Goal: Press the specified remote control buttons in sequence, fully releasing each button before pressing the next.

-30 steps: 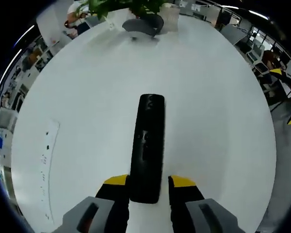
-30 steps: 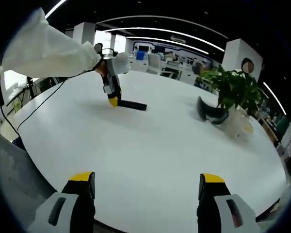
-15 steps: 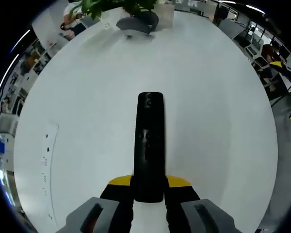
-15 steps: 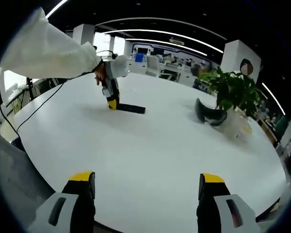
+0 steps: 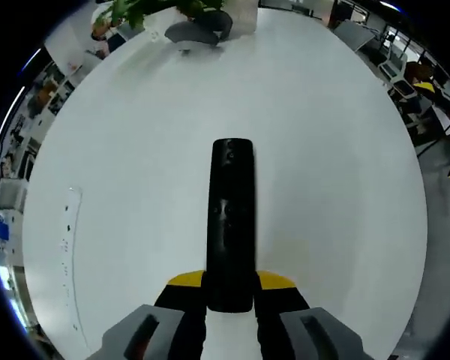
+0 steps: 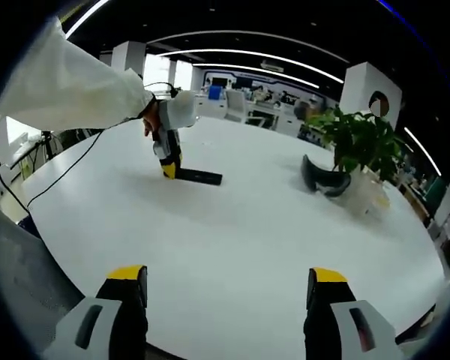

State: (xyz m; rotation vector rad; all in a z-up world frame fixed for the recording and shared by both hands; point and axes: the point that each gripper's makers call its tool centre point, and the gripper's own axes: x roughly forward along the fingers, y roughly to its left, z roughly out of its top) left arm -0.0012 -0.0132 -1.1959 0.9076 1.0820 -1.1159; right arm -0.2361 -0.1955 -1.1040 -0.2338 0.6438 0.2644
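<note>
Left gripper point(image 5: 230, 289) has its jaws clamped on the near end of the remote point(image 5: 230, 221) — it lies flat on the white table point(image 5: 135, 150), pointing away toward the plant point(image 5: 146, 9) and a dark curved object point(image 5: 195, 30). Right gripper point(image 6: 229, 289) hovers low over the table with jaws wide apart, holding nothing — in its view the remote point(image 6: 199, 177) sits well across the table, held by the left gripper point(image 6: 167, 166).

Left gripper view steeply down, close over the remote point(image 5: 231, 225); right gripper view low, far across the shared table point(image 6: 232, 247).
</note>
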